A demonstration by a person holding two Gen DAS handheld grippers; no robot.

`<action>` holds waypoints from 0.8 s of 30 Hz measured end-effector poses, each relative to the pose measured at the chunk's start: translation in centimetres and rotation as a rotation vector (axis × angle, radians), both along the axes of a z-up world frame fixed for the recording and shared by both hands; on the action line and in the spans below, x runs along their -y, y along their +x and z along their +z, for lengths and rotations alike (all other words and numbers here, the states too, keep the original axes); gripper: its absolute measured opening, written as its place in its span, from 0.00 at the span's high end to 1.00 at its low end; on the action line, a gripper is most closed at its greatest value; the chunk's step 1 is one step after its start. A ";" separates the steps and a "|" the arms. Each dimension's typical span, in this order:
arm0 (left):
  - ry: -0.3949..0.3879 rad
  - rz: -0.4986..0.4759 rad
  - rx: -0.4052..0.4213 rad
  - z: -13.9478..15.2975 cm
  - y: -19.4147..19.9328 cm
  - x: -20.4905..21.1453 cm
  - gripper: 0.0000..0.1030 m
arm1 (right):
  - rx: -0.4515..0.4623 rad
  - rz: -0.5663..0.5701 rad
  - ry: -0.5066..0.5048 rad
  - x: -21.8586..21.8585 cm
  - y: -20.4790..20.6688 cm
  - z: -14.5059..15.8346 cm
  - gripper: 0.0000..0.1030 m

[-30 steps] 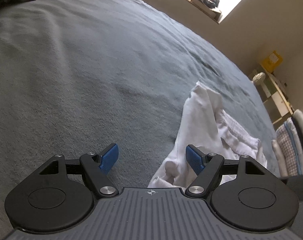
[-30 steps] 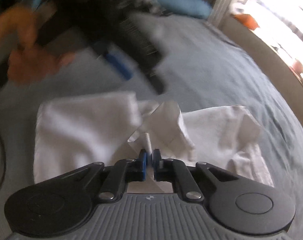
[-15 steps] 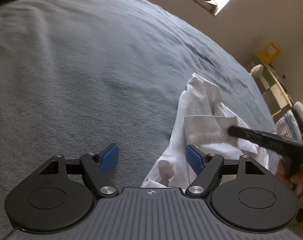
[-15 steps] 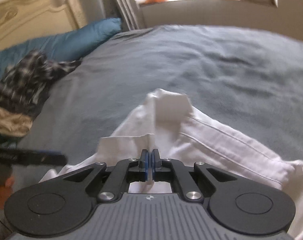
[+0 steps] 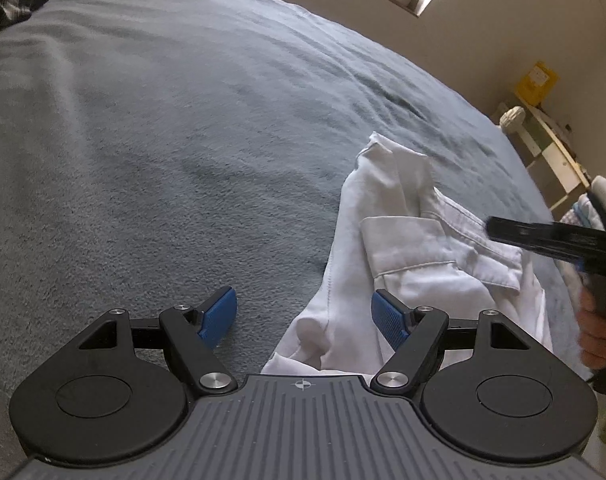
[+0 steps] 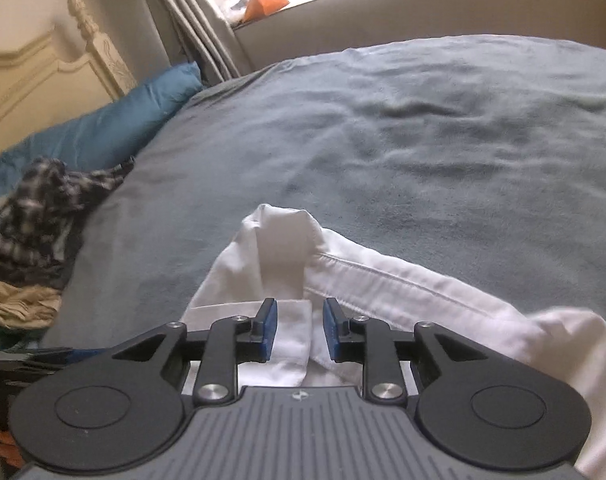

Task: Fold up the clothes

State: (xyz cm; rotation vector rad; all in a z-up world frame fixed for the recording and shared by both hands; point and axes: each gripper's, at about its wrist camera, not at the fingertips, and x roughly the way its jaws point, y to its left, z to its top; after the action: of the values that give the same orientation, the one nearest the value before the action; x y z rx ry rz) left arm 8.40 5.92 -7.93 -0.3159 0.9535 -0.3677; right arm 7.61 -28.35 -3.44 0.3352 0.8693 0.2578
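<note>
The white shirt point(image 5: 419, 264) lies in a loose heap near the edge of the bed point(image 5: 183, 120), on the grey-blue blanket, with one folded flap laid over the top and a stitched placket running off to the side. It is plainly light and limp: thin cotton by the look of it, creasing wherever it is dropped, and nothing about it would hold a shape by itself.

The right gripper point(image 6: 299, 334) sits low over the flap with its jaws opening; a fold of the white cloth is between the blue pads but they no longer press on it. The left gripper point(image 5: 303, 316) hovers just beside the heap's near edge, jaws wide apart, holding nothing, one pad over bare blanket and the other over the shirt's hem.

For a good hold I would go for the doubled parts: the stitched placket, the hem, or the collar end sticking up at the far side (if that upright bit is the collar; the folds make it hard to be sure). Those are thicker and less likely to slip out than a single layer. A pinch in the middle would only drag the whole pile. Two hands on two corners, kept taut, should fold it cleanly.

A checked garment point(image 6: 43, 204) waits by the blue pillow point(image 6: 103, 128).
</note>
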 end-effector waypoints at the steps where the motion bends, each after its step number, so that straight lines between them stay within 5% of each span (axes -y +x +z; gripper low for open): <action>1: 0.005 -0.002 0.005 0.1 -0.1 0.1 0.28 | -0.010 -0.022 0.021 0.6 -0.5 0.4 0.74; 11: 0.045 -0.100 0.066 2.1 -2.4 2.7 0.28 | -0.117 -0.236 0.235 8.3 -12.7 5.3 0.68; 16: 0.074 -0.213 0.091 2.7 -4.6 6.4 0.28 | -0.275 -0.386 0.305 10.5 -19.1 3.0 0.65; 24: 0.128 -0.394 0.108 3.0 -8.6 12.0 0.28 | -0.353 -0.589 0.421 13.3 -23.7 -1.4 0.65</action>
State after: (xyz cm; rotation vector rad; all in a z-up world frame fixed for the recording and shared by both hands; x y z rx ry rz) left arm -0.24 -6.11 -4.93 0.0127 0.9269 -0.6736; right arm -16.13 -41.66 -4.82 1.0305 1.0183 -0.1793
